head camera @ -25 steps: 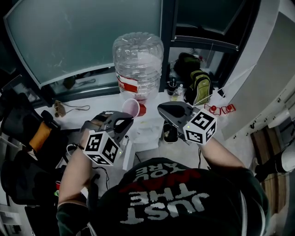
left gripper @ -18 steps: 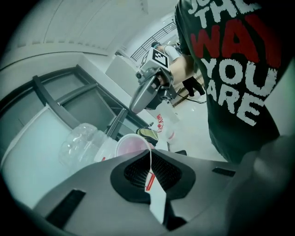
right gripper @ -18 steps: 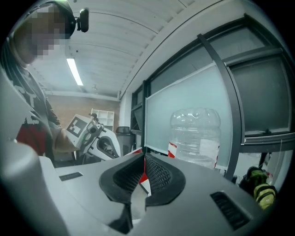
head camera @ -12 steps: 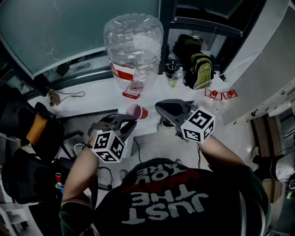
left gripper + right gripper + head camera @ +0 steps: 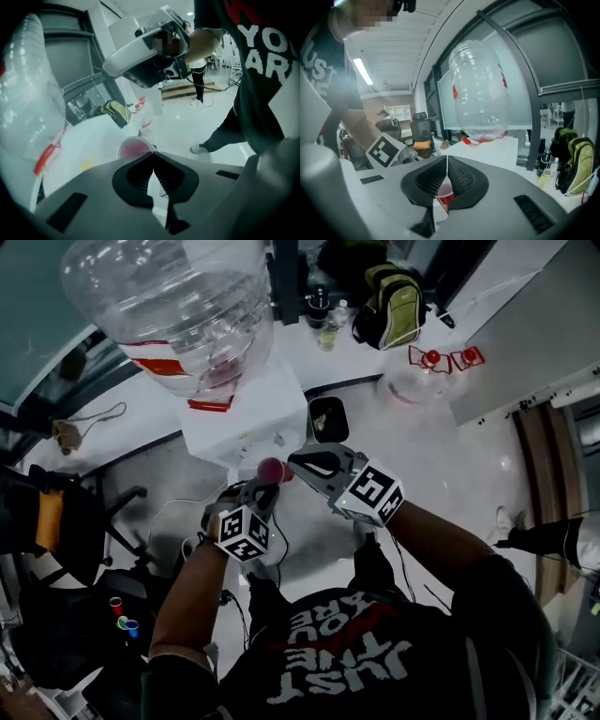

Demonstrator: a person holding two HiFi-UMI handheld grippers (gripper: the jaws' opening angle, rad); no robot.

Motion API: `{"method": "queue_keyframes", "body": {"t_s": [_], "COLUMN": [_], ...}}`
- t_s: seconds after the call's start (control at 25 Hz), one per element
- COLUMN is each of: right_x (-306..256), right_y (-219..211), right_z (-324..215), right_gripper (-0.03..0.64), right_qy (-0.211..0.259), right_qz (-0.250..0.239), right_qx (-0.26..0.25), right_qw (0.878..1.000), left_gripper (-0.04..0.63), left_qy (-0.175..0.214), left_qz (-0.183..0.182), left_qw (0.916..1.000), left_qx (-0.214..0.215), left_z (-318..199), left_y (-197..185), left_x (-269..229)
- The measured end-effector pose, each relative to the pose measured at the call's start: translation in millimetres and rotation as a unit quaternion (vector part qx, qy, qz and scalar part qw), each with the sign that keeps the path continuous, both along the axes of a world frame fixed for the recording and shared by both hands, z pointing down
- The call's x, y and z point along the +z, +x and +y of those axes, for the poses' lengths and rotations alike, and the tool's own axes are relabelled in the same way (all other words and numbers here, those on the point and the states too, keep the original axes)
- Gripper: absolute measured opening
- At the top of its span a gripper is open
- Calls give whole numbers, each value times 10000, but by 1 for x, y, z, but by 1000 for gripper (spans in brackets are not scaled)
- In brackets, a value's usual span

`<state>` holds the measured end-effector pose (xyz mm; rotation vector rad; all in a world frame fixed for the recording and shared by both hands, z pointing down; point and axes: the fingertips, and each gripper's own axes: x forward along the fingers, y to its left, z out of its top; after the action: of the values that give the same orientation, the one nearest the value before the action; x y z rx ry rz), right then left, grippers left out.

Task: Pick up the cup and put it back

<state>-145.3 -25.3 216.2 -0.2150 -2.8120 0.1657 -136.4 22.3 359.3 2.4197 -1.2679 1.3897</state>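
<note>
Glossy pale grey floor (image 5: 412, 437) with loose black cables. Long white ledge (image 5: 141, 427) runs under frosted grey-green glass window panels (image 5: 37, 315) set in dark metal frames (image 5: 281, 277). White box-shaped water dispenser (image 5: 253, 418) topped by a big clear plastic bottle (image 5: 178, 296) stands at the ledge. Black and olive-green backpack (image 5: 389, 292) and small dark bottles (image 5: 319, 306) sit on the ledge. Black office chair with an orange cushion (image 5: 47, 521) at left. Plain white wall (image 5: 534, 324) at right, brown wooden steps (image 5: 187, 86) beyond. White slatted ceiling with a lit strip light (image 5: 362, 70).
</note>
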Motion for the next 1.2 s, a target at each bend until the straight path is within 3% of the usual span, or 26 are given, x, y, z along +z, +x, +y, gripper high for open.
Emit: {"method": "queue_keyframes", "body": {"t_s": [0.36,0.56,0.72,0.92,1.2], "right_x": [258,397,489,559,598], "right_y": [27,38,48,55,67], "right_z": [-27,-39,-35,-36,-50], "right_gripper": [35,35,35,35,35], "right_qy": [-167,-177,-320,-379,-591], "right_qz": [426,687,896,907,897], "right_qx": [56,43,11,-36,137], "right_qw": [9989,9975,9955,9951,9941], "left_gripper": [15,15,15,15,15], "left_qy": [-763,-1125,-1468,-1529,-1481], "left_qz": [18,-154,-551,-984,-1226], "left_qw": [9969,9912,9822,9754,9658], "left_qx": [-177,-682,-1032,-1249,-1738], "left_z": [-19,-25,-15,-32,-82], "left_y": [36,15,-11,-48,-92], "left_x": [256,401,492,572,626]}}
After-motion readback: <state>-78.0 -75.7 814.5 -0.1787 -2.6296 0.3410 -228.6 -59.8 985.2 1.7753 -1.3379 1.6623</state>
